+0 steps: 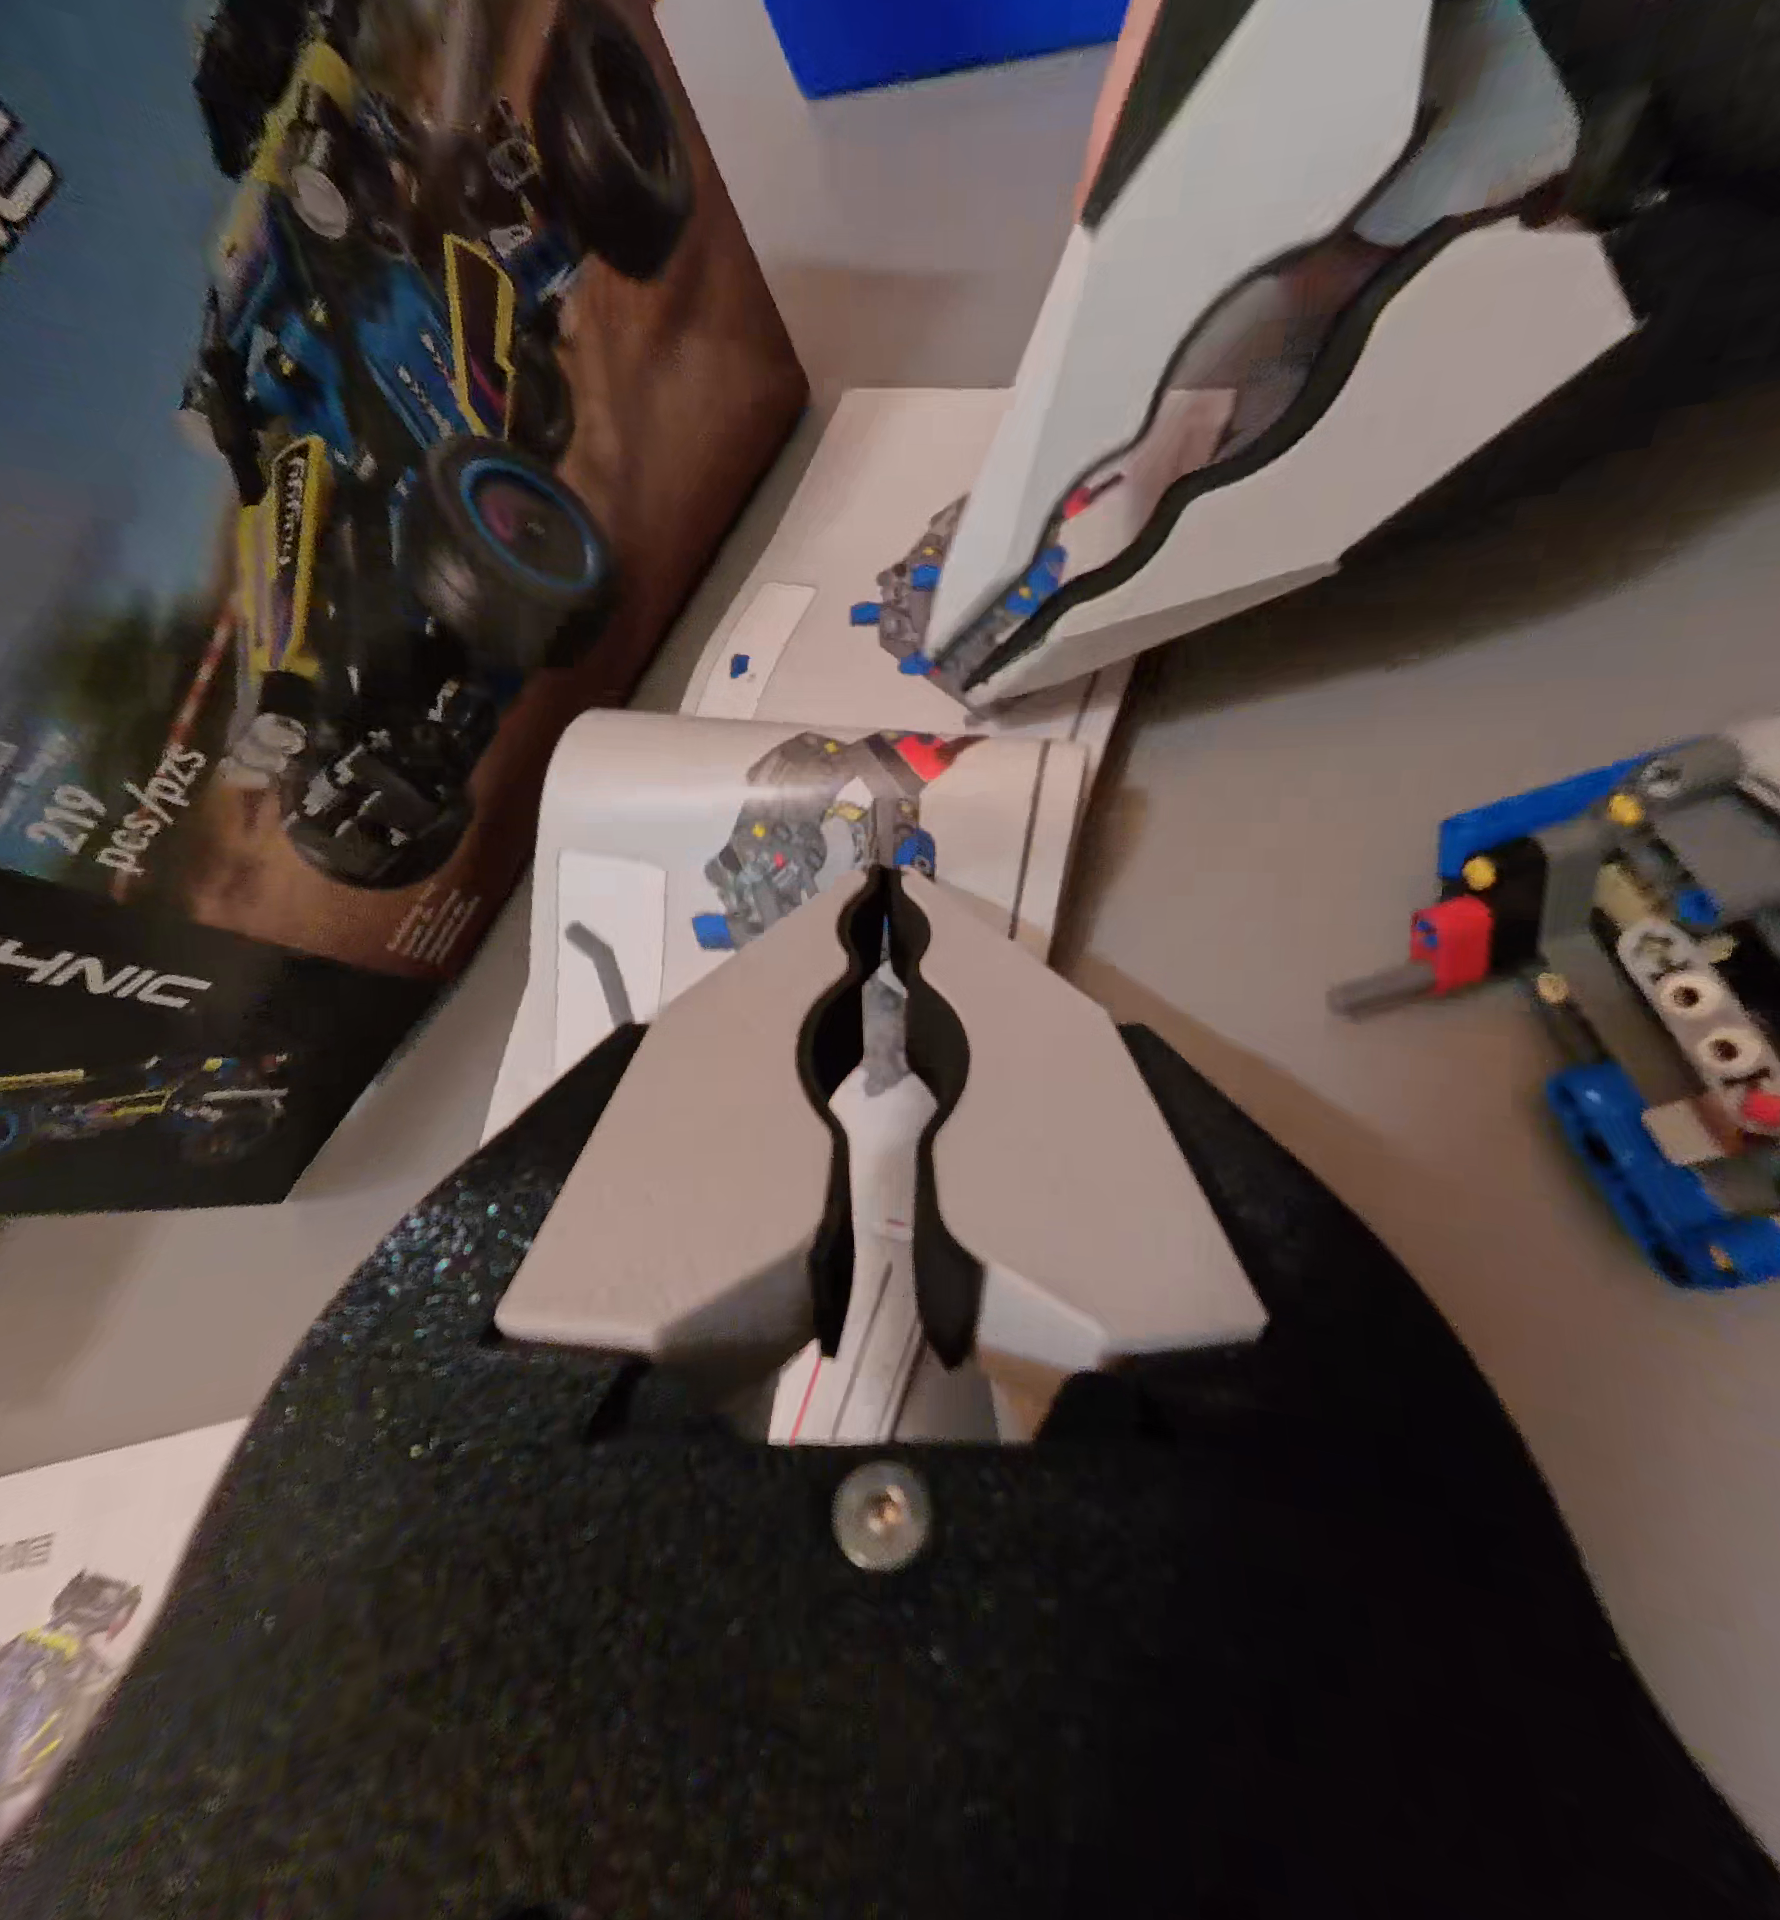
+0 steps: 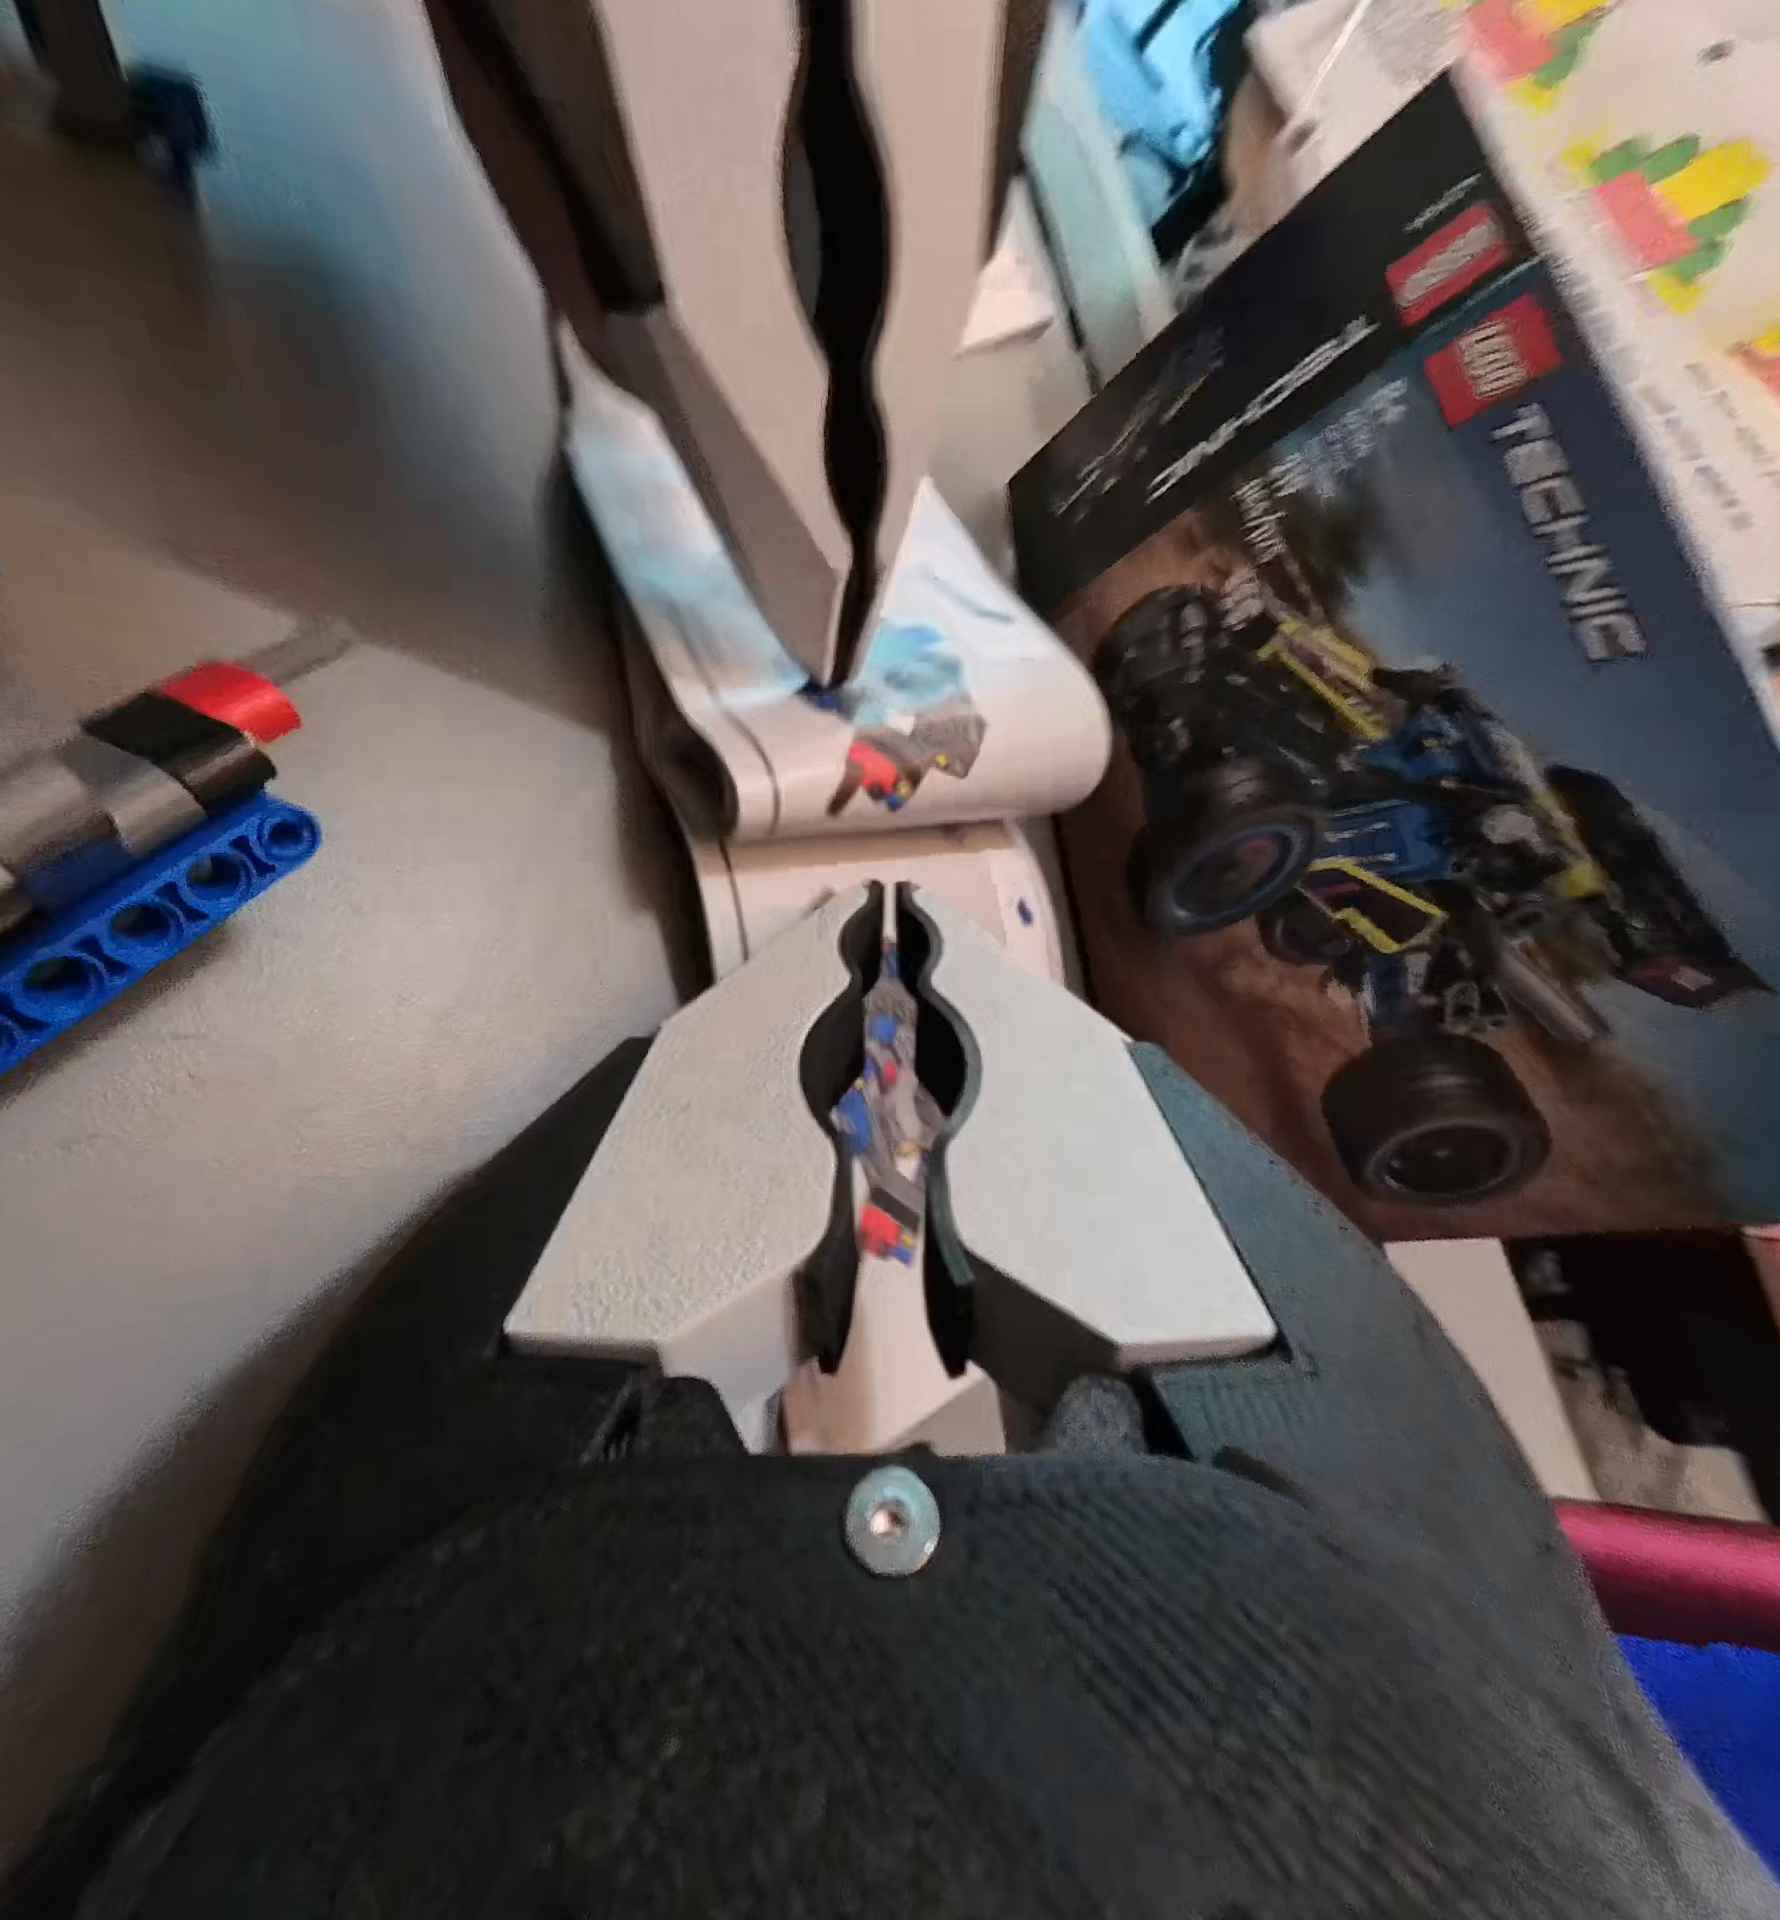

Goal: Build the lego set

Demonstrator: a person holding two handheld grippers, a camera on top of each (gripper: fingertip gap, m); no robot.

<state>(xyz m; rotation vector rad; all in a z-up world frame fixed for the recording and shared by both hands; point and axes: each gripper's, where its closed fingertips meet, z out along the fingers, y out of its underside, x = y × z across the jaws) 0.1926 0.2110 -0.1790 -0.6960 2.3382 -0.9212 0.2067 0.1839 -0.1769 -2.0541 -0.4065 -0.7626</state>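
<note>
1. Left gripper (image 1: 884, 883): jaws pinched together on a curled page of the instruction booklet (image 1: 813, 800).
2. Right gripper (image 2: 888, 896): jaws together, pressing the booklet's other page.
3. Set box (image 1: 273, 499) at ten o'clock on the desk (image 1: 1281, 1143).
4. Half-built lego model (image 1: 1655, 997) at three o'clock.

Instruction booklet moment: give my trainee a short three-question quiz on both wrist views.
1. True or false: the left gripper is wide open.
2. On what do both grippers' tips rest: A) set box, B) instruction booklet, C) blue bin?
3. In the left wrist view, on which side of the booklet does the partly built model lie?

Key: 1 false, its jaws stand nearly together. 2 B; the right gripper is nearly closed there too. 3 The right; the set box stands left.
</note>
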